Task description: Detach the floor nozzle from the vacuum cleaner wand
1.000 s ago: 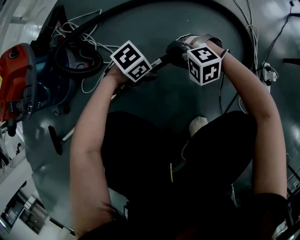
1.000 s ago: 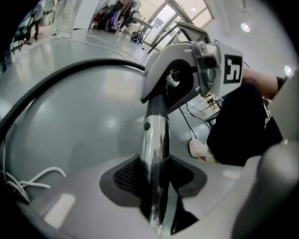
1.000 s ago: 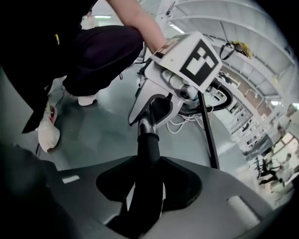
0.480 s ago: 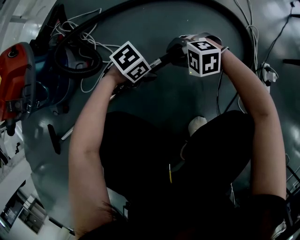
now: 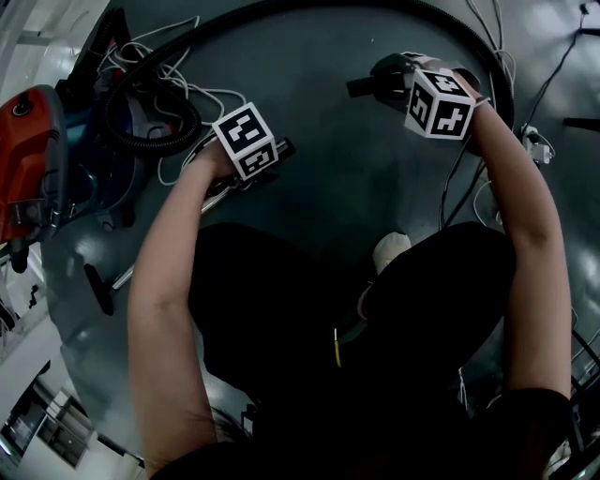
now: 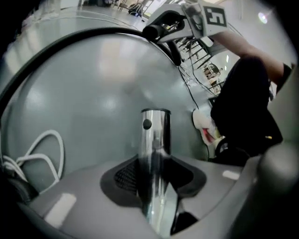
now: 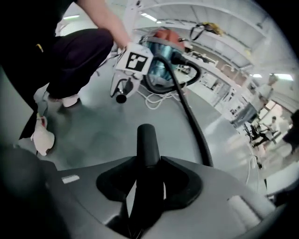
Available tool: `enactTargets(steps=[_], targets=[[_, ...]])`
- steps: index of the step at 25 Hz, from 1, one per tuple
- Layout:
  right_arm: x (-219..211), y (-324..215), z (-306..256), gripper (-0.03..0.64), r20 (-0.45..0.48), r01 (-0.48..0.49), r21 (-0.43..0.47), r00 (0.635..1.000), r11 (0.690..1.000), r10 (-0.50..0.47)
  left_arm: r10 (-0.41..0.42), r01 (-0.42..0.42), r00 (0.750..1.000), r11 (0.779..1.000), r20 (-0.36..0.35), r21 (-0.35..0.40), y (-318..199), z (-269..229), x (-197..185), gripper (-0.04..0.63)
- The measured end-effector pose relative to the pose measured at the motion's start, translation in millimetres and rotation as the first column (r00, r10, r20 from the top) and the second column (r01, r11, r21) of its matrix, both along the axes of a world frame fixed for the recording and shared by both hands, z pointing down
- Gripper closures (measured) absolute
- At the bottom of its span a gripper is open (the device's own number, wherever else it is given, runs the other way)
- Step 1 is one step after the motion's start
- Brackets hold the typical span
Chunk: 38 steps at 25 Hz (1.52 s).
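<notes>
My left gripper (image 5: 270, 153) is shut on the chrome wand (image 5: 169, 239) close to its bare upper end. That open end stands up between the pads in the left gripper view, wand (image 6: 154, 140). The wand slopes down-left to the black floor nozzle (image 5: 97, 288), which sits on its lower end on the floor. My right gripper (image 5: 389, 82) is shut on the black hose handle (image 5: 370, 84); its stub, the hose handle (image 7: 147, 142), pokes out between the jaws. A wide gap separates the wand's end from the handle.
The red and blue vacuum body (image 5: 37, 164) lies at the left with a coiled hose (image 5: 150, 117) and white cord (image 5: 178, 169). The long black hose (image 5: 309, 14) arcs across the far floor. Cables and a plug strip (image 5: 536, 145) lie at the right. The person's knees and a white shoe (image 5: 392, 251) are just below the grippers.
The wand and the black handle were joined in one line before; now they are pulled apart. My right gripper moved up and right with the handle, my left down and left with the wand.
</notes>
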State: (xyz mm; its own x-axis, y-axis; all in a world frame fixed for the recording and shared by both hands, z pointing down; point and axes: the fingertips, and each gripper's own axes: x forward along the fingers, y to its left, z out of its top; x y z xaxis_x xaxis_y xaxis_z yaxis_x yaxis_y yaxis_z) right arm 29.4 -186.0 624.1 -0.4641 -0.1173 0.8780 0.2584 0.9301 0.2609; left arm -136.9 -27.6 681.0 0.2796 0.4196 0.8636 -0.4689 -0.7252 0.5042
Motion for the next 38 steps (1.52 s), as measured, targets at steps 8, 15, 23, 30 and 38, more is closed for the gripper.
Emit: enactTargets(steps=[8, 15, 23, 30, 38], targets=[[-26, 50, 28, 0.465, -0.073, 0.200, -0.044, 0.977, 0.979, -0.203, -0.094, 0.095, 0.995, 0.983, -0.012, 0.157, -27, 4, -6, 0.442], [-26, 45, 31, 0.463, -0.082, 0.165, -0.016, 0.983, 0.986, -0.166, -0.106, 0.112, 0.993, 0.977, -0.045, 0.179, -38, 2, 10, 0.442], [-25, 46, 36, 0.462, -0.086, 0.166, -0.015, 0.982, 0.986, -0.167, -0.127, 0.138, 0.990, 0.968, -0.066, 0.208, -44, 3, 8, 0.440], [-26, 41, 36, 0.456, -0.068, 0.130, -0.038, 0.989, 0.991, -0.132, -0.133, 0.146, 0.989, 0.959, -0.071, 0.242, -50, 4, 4, 0.440], [-28, 33, 33, 0.392, -0.020, 0.034, -0.100, 0.999, 0.994, -0.036, -0.058, 0.079, 0.996, 0.915, -0.066, 0.396, -68, -4, 8, 0.399]])
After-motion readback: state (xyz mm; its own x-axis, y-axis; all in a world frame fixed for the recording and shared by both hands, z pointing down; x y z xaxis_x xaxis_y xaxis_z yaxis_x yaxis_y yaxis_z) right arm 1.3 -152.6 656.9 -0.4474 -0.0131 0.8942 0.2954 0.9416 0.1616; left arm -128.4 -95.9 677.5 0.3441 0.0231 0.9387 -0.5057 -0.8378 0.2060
